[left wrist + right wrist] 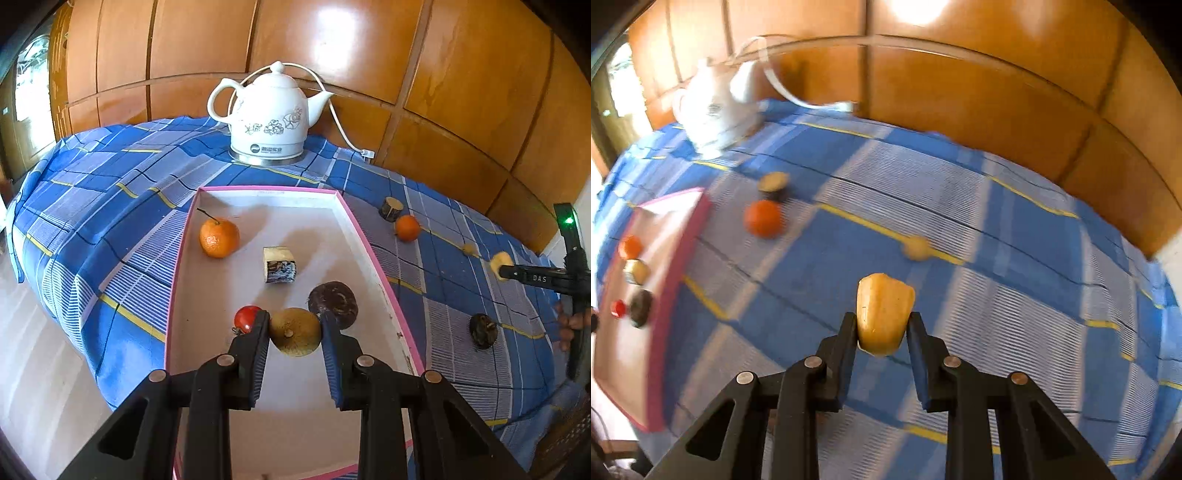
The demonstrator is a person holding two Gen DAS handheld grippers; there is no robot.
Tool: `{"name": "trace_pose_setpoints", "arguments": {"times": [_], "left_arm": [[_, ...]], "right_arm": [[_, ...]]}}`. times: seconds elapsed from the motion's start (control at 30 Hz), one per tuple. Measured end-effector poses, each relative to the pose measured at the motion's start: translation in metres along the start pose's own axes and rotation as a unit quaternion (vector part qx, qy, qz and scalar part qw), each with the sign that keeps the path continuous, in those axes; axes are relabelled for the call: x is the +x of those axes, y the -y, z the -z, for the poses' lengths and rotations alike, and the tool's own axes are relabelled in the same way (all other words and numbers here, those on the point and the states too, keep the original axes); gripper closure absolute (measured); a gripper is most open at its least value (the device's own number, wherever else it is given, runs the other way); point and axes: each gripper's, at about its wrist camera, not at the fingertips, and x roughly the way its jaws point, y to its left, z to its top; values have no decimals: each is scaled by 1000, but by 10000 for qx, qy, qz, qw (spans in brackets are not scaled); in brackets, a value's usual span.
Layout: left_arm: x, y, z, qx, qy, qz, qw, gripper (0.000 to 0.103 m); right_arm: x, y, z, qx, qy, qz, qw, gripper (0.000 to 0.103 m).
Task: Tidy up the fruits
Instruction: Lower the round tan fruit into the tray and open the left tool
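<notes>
My left gripper (294, 316) is shut on a round brownish-yellow fruit (294, 332), low over the pink-rimmed white tray (369, 236). In the tray lie a mandarin (219, 238), a cut dark-skinned chunk (279, 266), a dark brown fruit (334, 301) and a small red fruit (246, 317). My right gripper (882, 318) is shut on a yellow fruit piece (884, 314), held above the blue checked cloth to the right of the tray. On the cloth lie an orange (762, 218), a cut chunk (772, 183), a small yellow piece (916, 247) and a dark fruit (483, 330).
A white ceramic kettle (271, 118) with its cord stands at the back of the table, behind the tray. Wooden panelling runs behind the table. A person's hand (570, 325) holds the right gripper at the far right. The right wrist view is motion-blurred.
</notes>
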Motion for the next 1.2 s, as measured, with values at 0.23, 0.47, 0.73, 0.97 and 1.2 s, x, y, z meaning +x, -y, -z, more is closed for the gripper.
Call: {"name": "trace_pose_setpoints", "arguments": {"times": [0.23,0.47,0.73,0.97,1.2], "left_arm": [[2,15,2,193,-91,-32,9998,75],[5,25,5,330,-158,-104,9993,75],[9,35,9,405,-257,-77,9988,75],[10,37,10,441,-276,-69,9986,75],[11,37,9,438,-264,-71,9987,75]], "right_arm": [[19,45,29,361,-306,-79,9988,76],[24,44,29,253,-305,-345,9986,76],[30,36,28,97,-398,-304,9987,76],[29,30,30,-31,-400,-306,9987,76],[28,28,30,-99,-392,-301,9987,76]]}}
